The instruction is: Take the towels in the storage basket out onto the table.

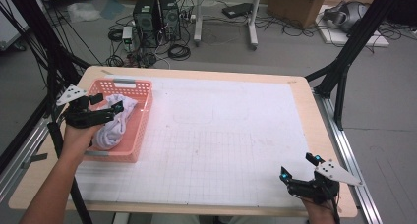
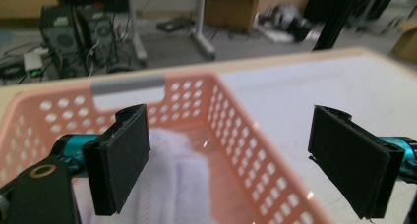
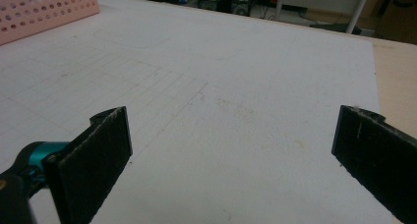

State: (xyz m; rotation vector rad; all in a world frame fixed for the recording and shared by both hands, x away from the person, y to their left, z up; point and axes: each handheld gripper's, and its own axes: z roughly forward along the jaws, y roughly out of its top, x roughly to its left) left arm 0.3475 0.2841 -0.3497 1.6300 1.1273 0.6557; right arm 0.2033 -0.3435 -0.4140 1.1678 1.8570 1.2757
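Observation:
A pink perforated basket stands at the table's left side with white cloth bundled inside it. My left gripper hovers over the basket's left part, open, with nothing between its jaws. In the left gripper view the gripper spans the basket's far right corner, and the white cloth lies below its jaws. My right gripper rests open near the table's front right corner. In the right gripper view that gripper stands over the bare white mat, empty.
A white gridded mat covers most of the wooden table. The basket's corner shows far off in the right gripper view. Beyond the table lie computer towers, cables, cardboard boxes and black frame legs.

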